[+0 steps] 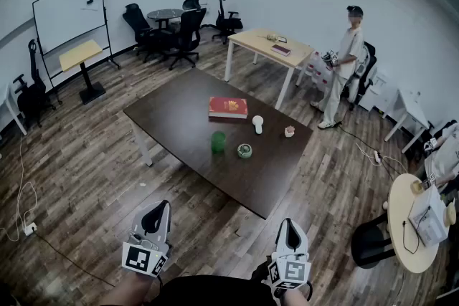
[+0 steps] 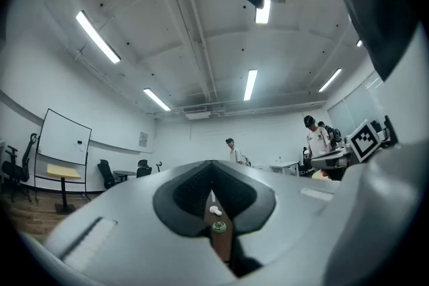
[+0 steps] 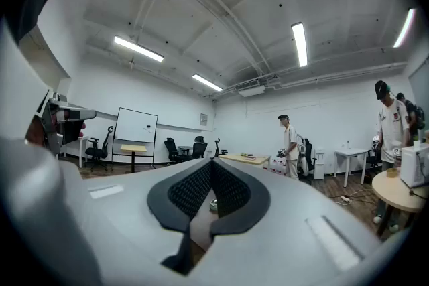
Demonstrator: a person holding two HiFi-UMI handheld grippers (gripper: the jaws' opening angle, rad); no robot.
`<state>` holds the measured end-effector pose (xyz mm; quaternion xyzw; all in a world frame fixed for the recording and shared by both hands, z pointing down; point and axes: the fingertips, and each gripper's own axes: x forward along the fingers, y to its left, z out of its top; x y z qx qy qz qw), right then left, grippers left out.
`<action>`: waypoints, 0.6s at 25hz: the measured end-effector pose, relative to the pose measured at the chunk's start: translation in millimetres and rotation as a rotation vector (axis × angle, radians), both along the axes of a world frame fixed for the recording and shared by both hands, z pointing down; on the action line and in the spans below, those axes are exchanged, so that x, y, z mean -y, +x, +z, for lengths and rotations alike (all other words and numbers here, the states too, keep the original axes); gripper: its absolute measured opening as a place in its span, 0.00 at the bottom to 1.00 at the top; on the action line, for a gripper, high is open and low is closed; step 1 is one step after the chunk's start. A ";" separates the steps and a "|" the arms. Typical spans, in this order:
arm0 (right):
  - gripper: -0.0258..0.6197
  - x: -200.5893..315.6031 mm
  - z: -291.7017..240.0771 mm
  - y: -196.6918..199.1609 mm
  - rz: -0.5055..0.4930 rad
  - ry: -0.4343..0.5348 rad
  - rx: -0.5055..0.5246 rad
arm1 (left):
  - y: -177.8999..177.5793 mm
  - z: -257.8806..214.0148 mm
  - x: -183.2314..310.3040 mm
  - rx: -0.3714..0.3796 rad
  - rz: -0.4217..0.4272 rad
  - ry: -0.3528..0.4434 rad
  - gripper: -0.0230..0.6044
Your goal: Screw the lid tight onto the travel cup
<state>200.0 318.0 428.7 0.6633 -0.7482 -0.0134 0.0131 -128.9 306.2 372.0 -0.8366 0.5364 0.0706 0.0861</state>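
Cup (image 1: 218, 142) (lid (image 1: 244, 150) probably beside) stands well beyond left fingers (image 2: 120, 224) and right fingers (image 3: 295, 211), closed, empty.

Lid (image 1: 244, 150): which face up, too small to tell. White thing (image 1: 257, 124), pinkish thing (image 1: 290, 131) right of it: unidentifiable. Gripper views: own jaws hide most of table (image 1: 179, 118), bar a sliver.
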 end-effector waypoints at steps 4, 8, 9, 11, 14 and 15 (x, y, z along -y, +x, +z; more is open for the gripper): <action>0.05 -0.1 -2.1 -1.5 -0.014 0.008 -0.002 | 4.4 0.6 -0.3 0.004 0.008 -0.005 0.04; 0.05 0.5 -1.1 -0.7 -0.013 0.009 0.016 | 3.5 2.5 -1.6 0.006 0.007 -0.007 0.04; 0.05 -0.8 -2.9 0.1 -0.018 0.025 0.036 | 3.5 3.6 -1.8 0.004 0.005 -0.010 0.04; 0.05 -5.7 -9.3 3.1 -0.029 0.072 0.085 | 4.9 5.8 -3.0 -0.002 0.006 -0.016 0.04; 0.05 -5.8 -13.3 9.2 -0.023 0.076 0.118 | 10.2 5.2 -4.1 -0.003 0.019 -0.017 0.04; 0.05 -4.3 -13.3 13.2 -0.010 0.068 0.124 | 12.8 4.5 -3.5 -0.003 0.022 -0.020 0.04</action>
